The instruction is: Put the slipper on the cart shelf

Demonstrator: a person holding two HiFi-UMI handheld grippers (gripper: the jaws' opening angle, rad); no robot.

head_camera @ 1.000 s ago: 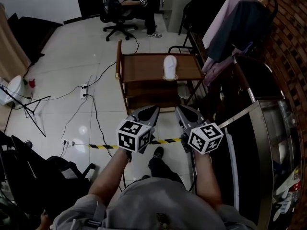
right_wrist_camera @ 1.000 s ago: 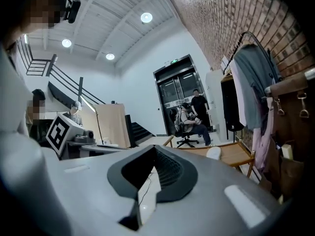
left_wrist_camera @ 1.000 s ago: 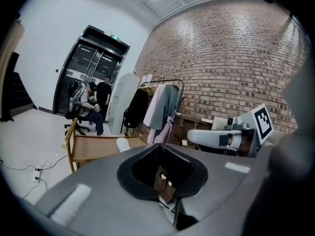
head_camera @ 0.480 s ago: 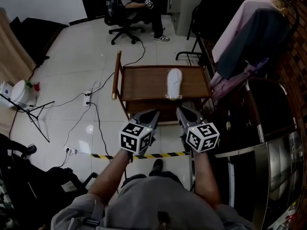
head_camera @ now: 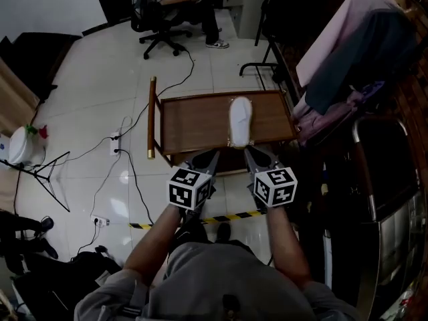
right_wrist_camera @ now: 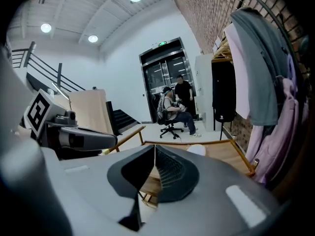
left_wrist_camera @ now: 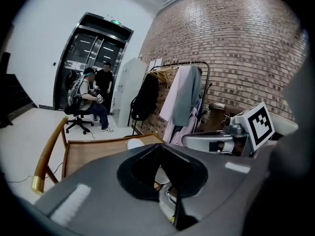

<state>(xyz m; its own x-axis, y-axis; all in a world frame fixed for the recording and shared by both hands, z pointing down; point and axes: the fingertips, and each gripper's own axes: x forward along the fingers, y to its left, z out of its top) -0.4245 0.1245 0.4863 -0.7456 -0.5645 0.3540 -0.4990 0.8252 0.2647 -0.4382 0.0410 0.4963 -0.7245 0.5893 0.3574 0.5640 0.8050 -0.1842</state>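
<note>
Cart shelf (head_camera: 187, 122) and white slipper (head_camera: 239, 121) nearer than a second ago, slipper lying on it just ahead of left hand-held gripper (head_camera: 215, 152) and right hand-held gripper (head_camera: 247, 150), both closed, apparently empty, tiled floor (head_camera: 87, 92), clothes rack (head_camera: 354, 39) rightward.

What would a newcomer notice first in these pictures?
A white slipper lies on the top of the brown wooden cart, mid-frame in the head view. Just below it, the grey left tool and grey right tool point toward the cart side by side, jaws together and empty. At the right hang pink and grey garments.
</note>
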